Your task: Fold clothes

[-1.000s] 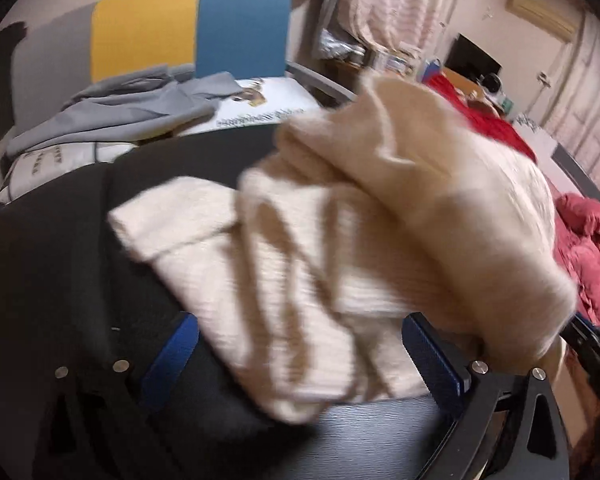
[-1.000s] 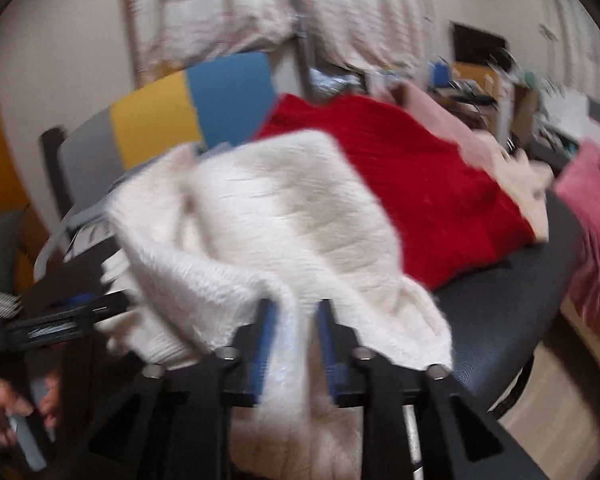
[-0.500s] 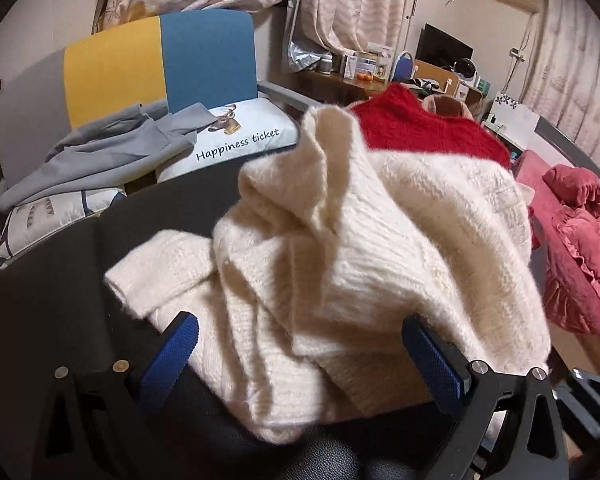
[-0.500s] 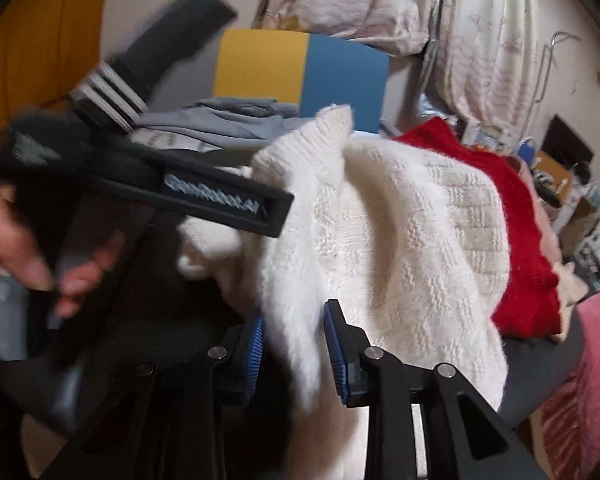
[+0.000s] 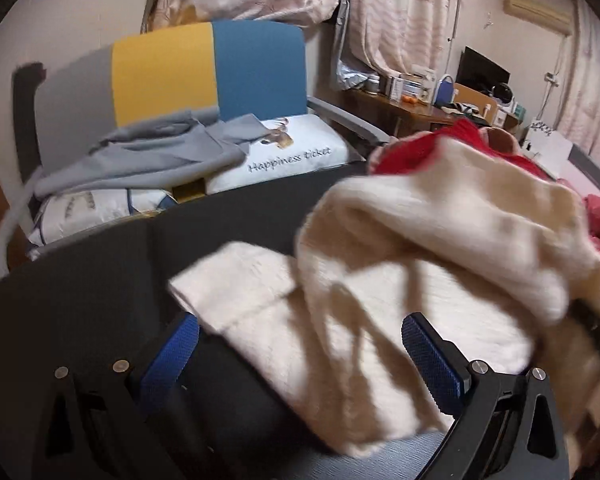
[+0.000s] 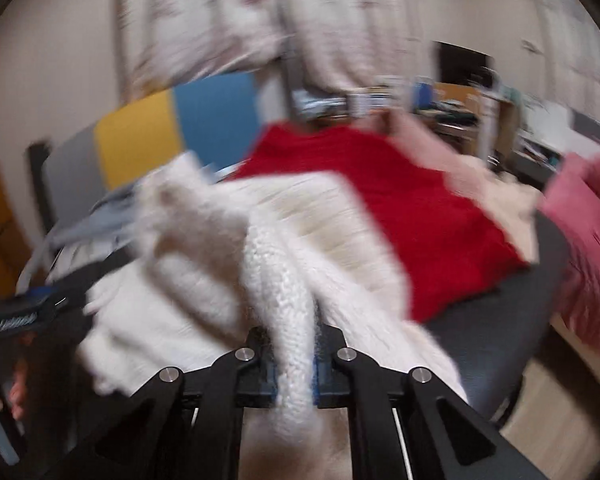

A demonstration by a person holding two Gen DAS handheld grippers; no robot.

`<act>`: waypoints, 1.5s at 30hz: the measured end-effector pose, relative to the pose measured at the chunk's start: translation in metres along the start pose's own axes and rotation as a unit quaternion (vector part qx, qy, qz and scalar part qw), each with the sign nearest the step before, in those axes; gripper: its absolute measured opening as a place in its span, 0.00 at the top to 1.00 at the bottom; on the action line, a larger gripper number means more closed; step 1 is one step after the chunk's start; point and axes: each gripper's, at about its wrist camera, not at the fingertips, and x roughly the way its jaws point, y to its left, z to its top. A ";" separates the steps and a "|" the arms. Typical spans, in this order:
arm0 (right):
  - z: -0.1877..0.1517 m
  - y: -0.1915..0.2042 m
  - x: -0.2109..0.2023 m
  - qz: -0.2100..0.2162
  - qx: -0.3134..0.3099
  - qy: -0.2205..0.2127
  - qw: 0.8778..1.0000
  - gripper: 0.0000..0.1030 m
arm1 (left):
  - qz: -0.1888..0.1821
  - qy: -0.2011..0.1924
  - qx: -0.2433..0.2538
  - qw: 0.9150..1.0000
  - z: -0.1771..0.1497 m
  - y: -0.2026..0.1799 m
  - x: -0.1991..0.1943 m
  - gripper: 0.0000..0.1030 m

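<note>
The fold on the cream sweater (image 6: 204,280) is looking only half-made — the right tongs (image 6: 294,360) are pinching a thick ridge of its knit, their blue pads pressed tight on either side, and lifting that part above the dark tabletop (image 6: 500,312). The sweater is lying bunched on the near side of the tabletop, with a red sweater (image 6: 400,216) spread behind it toward the far right. The left tongs (image 5: 300,356) are standing wide apart, gripping nothing; the cream knit is draping between and over their fingers, though whether it is touching the pads I cannot tell. The next move is probably calling for the right tongs to carry the held edge across and lay it flat — with the left tongs steadying or smoothing the lower layer.
</note>
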 end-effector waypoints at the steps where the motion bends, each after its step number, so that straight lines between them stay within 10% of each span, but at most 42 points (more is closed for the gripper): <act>1: 0.000 -0.011 0.002 -0.014 0.009 0.000 1.000 0.92 | -0.003 0.008 0.003 1.000 0.004 0.001 0.004 0.00; 9: -0.027 -0.050 0.029 0.001 0.076 0.055 0.996 0.91 | -0.017 -0.014 0.192 0.981 0.016 -0.038 0.009 0.00; 13: -0.045 -0.052 0.027 0.011 0.082 0.067 0.994 0.91 | 0.012 -0.082 0.361 0.929 -0.003 -0.061 -0.004 0.00; 19: -0.039 -0.055 0.040 0.023 0.103 0.075 0.992 0.90 | -0.045 -0.059 0.419 0.905 0.018 -0.056 -0.004 0.00; 24: -0.042 -0.058 0.040 0.028 0.103 0.081 0.991 0.90 | -0.060 -0.016 0.528 0.847 0.023 -0.072 0.011 0.02; 28: -0.045 -0.061 0.039 0.031 0.109 0.083 0.990 0.90 | -0.073 0.041 0.612 0.786 0.007 -0.088 0.030 0.36; 32: -0.049 -0.065 0.038 0.033 0.116 0.085 0.989 0.90 | -0.081 0.071 0.634 0.766 -0.008 -0.100 0.044 0.53; 36: -0.051 -0.069 0.036 0.034 0.126 0.086 0.988 0.90 | -0.086 0.096 0.593 0.794 -0.017 -0.100 0.052 0.65; 40: -0.051 -0.068 0.029 0.037 0.138 0.076 0.987 0.90 | -0.064 0.104 0.488 0.864 -0.018 -0.094 0.052 0.84; 45: -0.044 -0.062 0.008 0.037 0.143 0.042 0.988 0.90 | -0.060 0.026 0.379 0.923 -0.021 -0.079 0.017 0.88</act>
